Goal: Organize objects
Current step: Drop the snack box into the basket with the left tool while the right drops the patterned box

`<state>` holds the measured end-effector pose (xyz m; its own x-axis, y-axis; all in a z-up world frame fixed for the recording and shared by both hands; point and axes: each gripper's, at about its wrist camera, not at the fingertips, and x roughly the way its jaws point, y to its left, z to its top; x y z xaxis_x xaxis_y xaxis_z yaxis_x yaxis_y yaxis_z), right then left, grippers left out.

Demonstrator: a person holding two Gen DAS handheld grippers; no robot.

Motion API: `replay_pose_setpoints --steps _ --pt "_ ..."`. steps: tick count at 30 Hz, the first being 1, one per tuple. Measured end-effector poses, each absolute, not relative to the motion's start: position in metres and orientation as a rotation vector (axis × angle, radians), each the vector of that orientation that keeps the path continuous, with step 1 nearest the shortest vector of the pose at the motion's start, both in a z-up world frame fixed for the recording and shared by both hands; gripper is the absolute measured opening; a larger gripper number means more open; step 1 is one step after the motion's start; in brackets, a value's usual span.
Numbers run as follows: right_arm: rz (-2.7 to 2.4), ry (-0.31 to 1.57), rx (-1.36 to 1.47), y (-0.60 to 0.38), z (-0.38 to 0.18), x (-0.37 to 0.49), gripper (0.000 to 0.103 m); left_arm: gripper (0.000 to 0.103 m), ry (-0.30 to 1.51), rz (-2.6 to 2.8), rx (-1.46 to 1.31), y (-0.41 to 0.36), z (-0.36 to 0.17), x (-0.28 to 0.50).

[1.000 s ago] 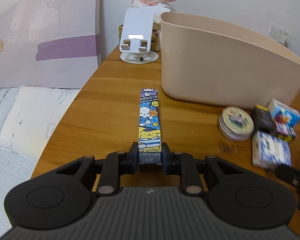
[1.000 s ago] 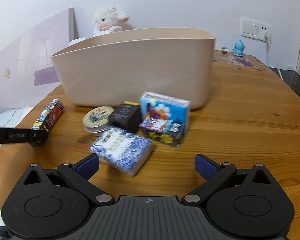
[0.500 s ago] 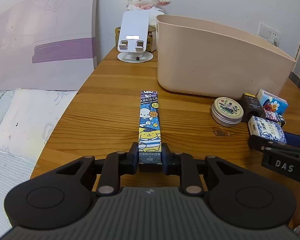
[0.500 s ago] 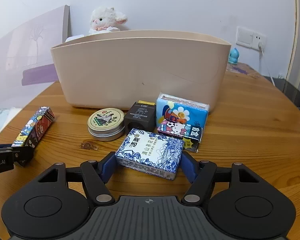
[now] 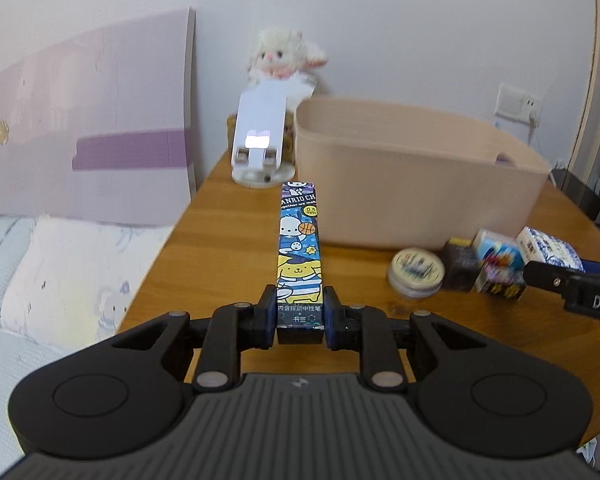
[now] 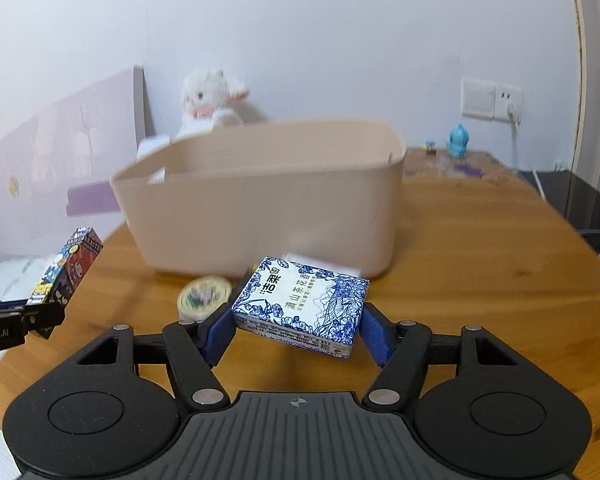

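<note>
My left gripper (image 5: pixel 300 314) is shut on the near end of a long cartoon pen box (image 5: pixel 299 248) and holds it level above the wooden table (image 5: pixel 228 248). My right gripper (image 6: pixel 298 330) is shut on a blue-and-white tissue pack (image 6: pixel 302 306), lifted off the table in front of the beige bin (image 6: pixel 260 196). The bin (image 5: pixel 412 180) stands ahead and right of the pen box. A round tin (image 5: pixel 415 270), a black box (image 5: pixel 460 270) and a colourful tissue pack (image 5: pixel 500 264) lie by the bin's front wall.
A white phone stand (image 5: pixel 258 144) and a plush lamb (image 5: pixel 284 60) stand at the table's far end. A bed (image 5: pixel 52 264) lies past the left edge. A blue figurine (image 6: pixel 459 141) and wall sockets (image 6: pixel 492 98) are at the far right.
Both grippers have risen. The pen box and the blue-and-white tissue pack came up off the table with them; the right gripper closed on the pack a moment before.
</note>
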<state>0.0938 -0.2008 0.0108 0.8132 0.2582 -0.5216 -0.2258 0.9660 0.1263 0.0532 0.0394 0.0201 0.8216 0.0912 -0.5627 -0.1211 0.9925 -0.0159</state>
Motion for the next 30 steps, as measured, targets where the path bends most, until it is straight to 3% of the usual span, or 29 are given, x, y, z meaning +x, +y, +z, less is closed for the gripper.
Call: replay_pose_setpoints --steps 17,30 --pt "0.238 0.371 0.009 -0.243 0.089 0.136 0.065 0.025 0.424 0.072 -0.011 -0.005 0.082 0.091" --pt "0.228 0.377 -0.082 -0.217 0.091 0.211 0.065 0.025 0.431 0.069 0.073 -0.031 0.082 0.186"
